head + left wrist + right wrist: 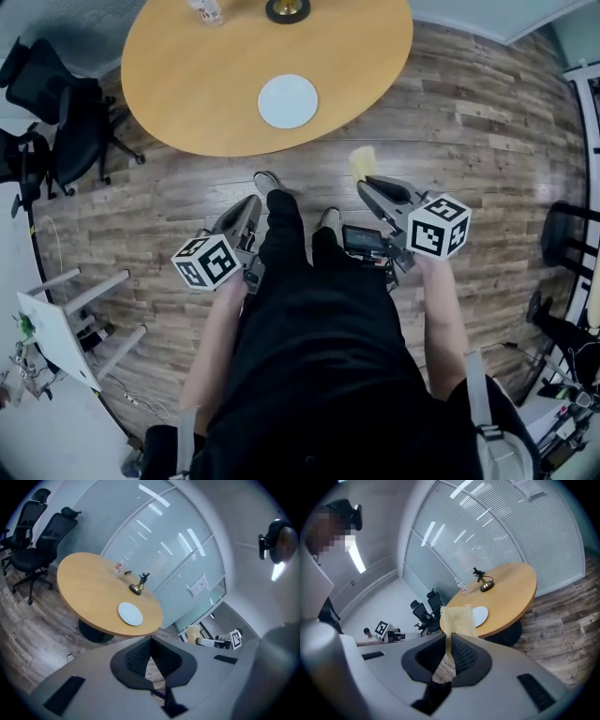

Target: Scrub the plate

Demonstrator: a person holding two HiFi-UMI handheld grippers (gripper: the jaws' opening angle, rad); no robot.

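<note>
We hold both grippers low over our legs, short of the round wooden table [187, 75]. The white plate [288, 101] lies on the table's near part, right of its middle, well apart from both tools. Our left gripper [253, 202] has its jaws pressed together with nothing between them. Our right gripper [366, 184] pinches a yellow sponge [362, 161], which sticks out past the jaw tips toward the table. Black office chairs [56, 112] stand on the wooden floor at the far left.
</note>
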